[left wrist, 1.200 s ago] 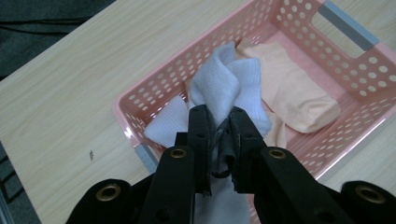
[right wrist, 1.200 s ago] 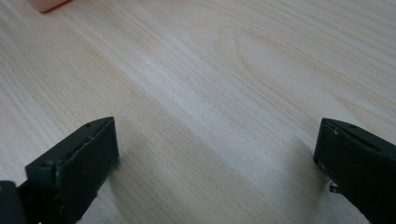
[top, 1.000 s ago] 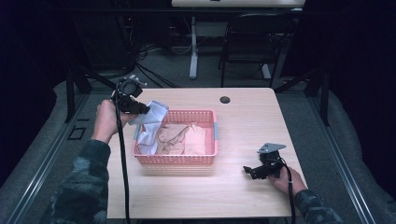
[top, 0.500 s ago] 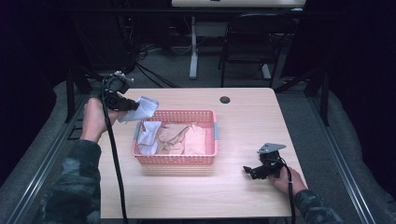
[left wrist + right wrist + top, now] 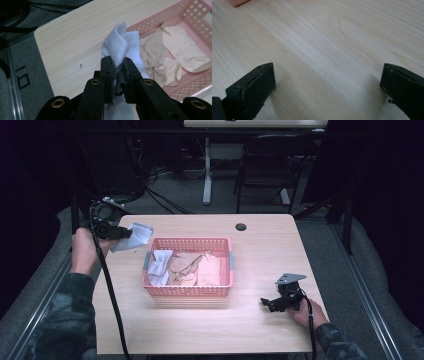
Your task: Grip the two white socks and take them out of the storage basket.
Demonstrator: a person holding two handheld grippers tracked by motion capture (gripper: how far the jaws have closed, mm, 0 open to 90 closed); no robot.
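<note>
At the far left of the high view, the person's left hand holds the left gripper above the left edge of the bench, with its black cable hanging down over the forearm in a camouflage sleeve. Its fingers are clamped on a white sock, which hangs clear of the bench, just left of the pink basket and a little above its rim. In the left gripper view the sock bunches up in folds past the fingertips, pinched tightly between the two black fingers, while more white cloth trails below them.

The basket sits near the middle of the bench, its perforated walls upright. Inside it, at the left end, lies another white piece of cloth; beside that a tan sock is crumpled in the middle, and a pale pink sock lies flat towards the right end. A small dark round grommet is set in the bench beyond the basket, near the far edge.

At the right, well apart from the basket, the right hand rests on the bench near its front corner with the right gripper pointing left. Its fingers stand wide apart with nothing but bare wood between them, low over the bench top.
</note>
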